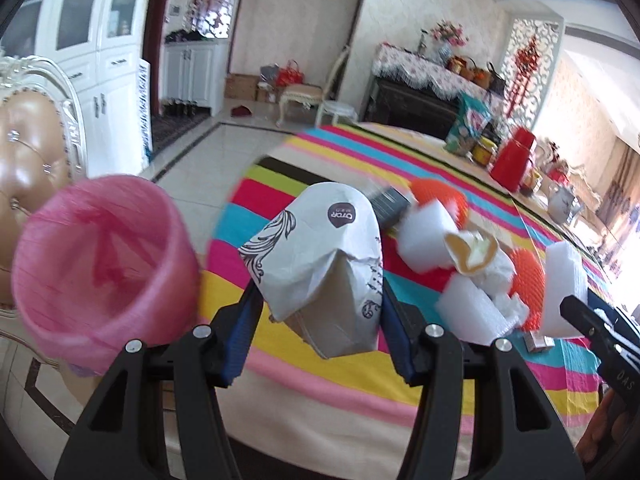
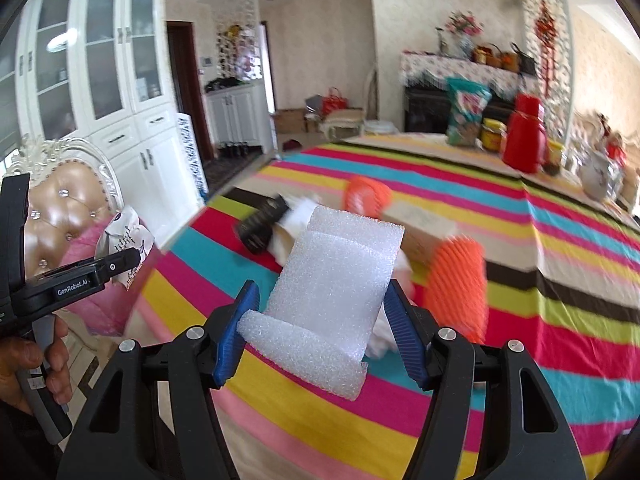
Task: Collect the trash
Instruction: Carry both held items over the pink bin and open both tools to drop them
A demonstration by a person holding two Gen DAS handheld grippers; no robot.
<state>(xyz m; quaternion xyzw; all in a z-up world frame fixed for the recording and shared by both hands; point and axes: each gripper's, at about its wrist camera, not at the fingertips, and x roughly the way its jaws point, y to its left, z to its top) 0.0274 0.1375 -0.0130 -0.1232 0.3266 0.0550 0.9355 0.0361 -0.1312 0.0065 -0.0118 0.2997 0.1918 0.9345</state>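
Your left gripper (image 1: 320,300) pinches the crumpled white printed paper bag (image 1: 320,256), pink-lined bin (image 1: 100,256) just left for dumping. Right gripper (image 2: 320,320) clamps the white foam sheet (image 2: 332,280) above the striped desk (image 2: 520,280).

Bin (image 1: 100,264): placed off the worktop's (image 1: 320,384) left edge, before a chair (image 1: 28,152); left of the paper bag (image 1: 320,264)
Paper bag: held between the left tool's (image 1: 320,312) fingers, above the worktop edge
Foam piece (image 2: 332,300): held in the right tool (image 2: 320,320), above the worktop
Trash pile (image 1: 472,260): spread on the worktop, right of and behind the paper bag
Jars and flask (image 2: 524,140): set at the far worktop end, well apart from the pile
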